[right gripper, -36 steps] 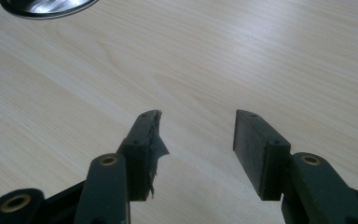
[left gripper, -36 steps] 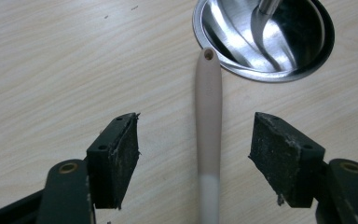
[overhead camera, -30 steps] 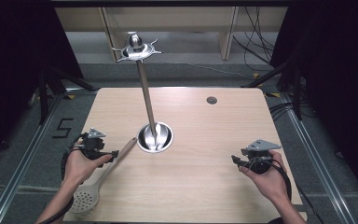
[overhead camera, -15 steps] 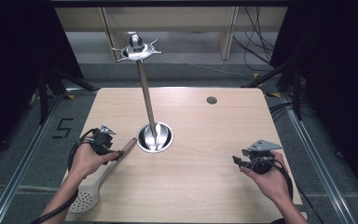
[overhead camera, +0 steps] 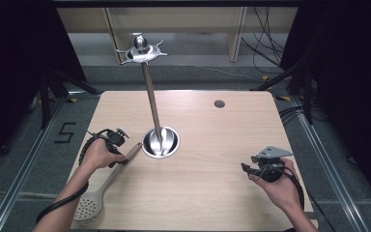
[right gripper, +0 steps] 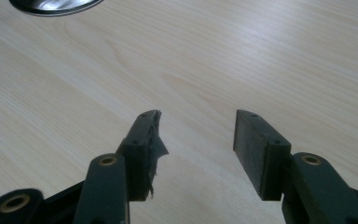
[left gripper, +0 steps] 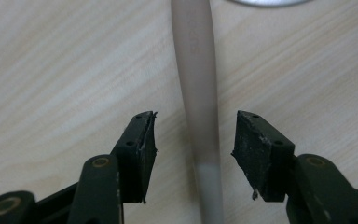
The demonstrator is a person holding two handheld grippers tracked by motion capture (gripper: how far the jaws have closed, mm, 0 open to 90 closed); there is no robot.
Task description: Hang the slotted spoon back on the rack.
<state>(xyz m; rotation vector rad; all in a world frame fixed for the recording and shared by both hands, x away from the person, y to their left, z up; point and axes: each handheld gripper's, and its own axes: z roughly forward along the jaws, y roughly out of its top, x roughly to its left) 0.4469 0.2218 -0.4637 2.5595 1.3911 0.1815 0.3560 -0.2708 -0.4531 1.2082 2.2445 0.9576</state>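
Note:
A beige slotted spoon [overhead camera: 88,209] lies flat on the left of the wooden table [overhead camera: 212,193], its handle [overhead camera: 113,176] pointing toward the round base of a metal stand [overhead camera: 161,142]. My left gripper [overhead camera: 124,157] is down at the handle's upper end. In the left gripper view its jaws straddle the handle [left gripper: 196,70] with a gap on each side; they have just been closing, and the pads [left gripper: 142,154] are not touching it. My right gripper [overhead camera: 245,167] rests at the right front, open, with bare table between its jaws [right gripper: 196,135].
The stand's thin pole [overhead camera: 150,96] rises from the base to a hooked metal top [overhead camera: 141,50]. The base's rim shows at the top of both gripper views [left gripper: 265,2] [right gripper: 56,5]. A small dark hole [overhead camera: 219,103] sits at the table's back right.
My left hand has slid right toward the stand along the spoon's handle. The right hand and the spoon have stayed put.

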